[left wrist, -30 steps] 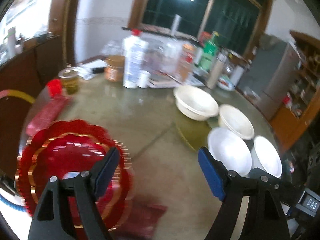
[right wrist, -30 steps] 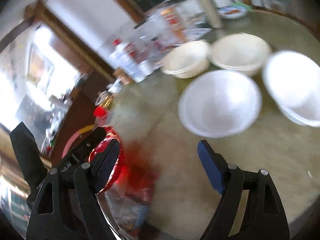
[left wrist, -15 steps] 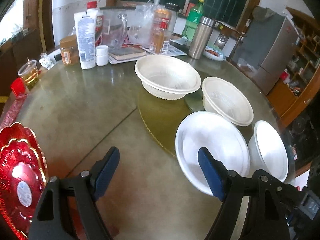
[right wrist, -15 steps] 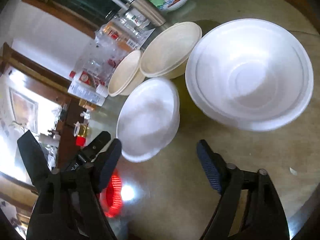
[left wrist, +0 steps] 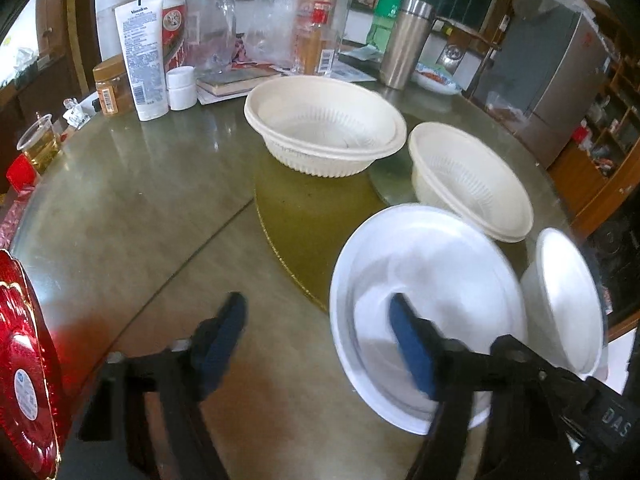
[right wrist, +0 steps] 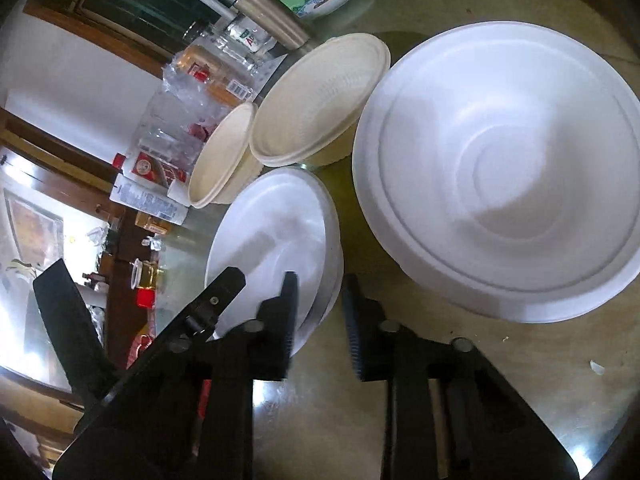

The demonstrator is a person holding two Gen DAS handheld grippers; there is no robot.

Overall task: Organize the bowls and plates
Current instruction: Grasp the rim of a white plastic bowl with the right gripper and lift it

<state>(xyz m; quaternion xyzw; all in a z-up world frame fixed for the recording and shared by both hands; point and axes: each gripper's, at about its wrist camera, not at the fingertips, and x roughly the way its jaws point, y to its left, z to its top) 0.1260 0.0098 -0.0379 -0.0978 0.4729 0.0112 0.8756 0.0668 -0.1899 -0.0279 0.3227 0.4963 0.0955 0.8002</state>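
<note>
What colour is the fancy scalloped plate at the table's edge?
Red plate with gold trim; left wrist view.

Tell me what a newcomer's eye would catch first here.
A white bowl stands nearest, its rim between the right tongs and straddled by the left tongs; both have just been closing. A second white bowl and two cream bowls stand beside and beyond it. A red plate lies at the table's left edge.

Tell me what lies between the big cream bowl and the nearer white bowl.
Only a bare stretch of the gold mat separates the big cream bowl from the nearer white bowl, seen in the left wrist view.
</note>
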